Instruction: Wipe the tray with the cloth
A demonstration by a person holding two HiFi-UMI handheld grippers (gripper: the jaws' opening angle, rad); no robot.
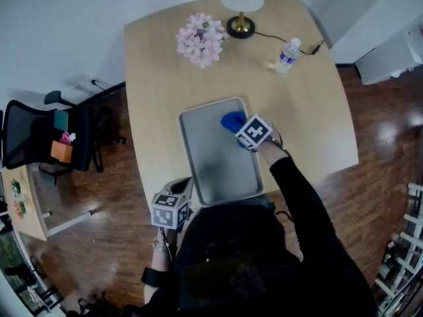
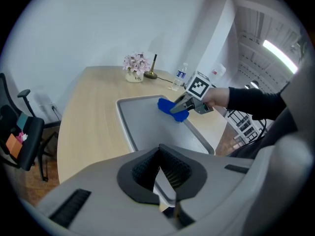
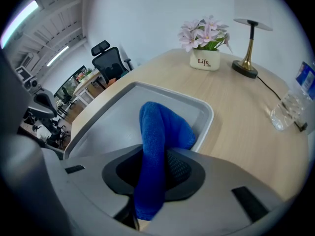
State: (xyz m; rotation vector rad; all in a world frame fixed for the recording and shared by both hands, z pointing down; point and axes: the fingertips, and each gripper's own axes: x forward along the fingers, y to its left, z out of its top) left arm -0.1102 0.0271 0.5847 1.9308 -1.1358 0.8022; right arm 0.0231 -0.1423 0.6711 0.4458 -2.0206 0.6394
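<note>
Blue cloth (image 3: 158,129) pinched in right claw (image 3: 150,173), bunched end on tray (image 3: 109,126); left claw (image 2: 160,173) clamped on tray's near corner.

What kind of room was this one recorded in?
Probably an office or meeting room: a black swivel office chair stands beside a large wooden table, which carries a table lamp, a pot of flowers and a water bottle.

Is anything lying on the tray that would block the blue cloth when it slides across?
Nothing visible does. The right gripper holds the cloth at the tray's far right corner; the rest of the tray surface is bare.
</note>
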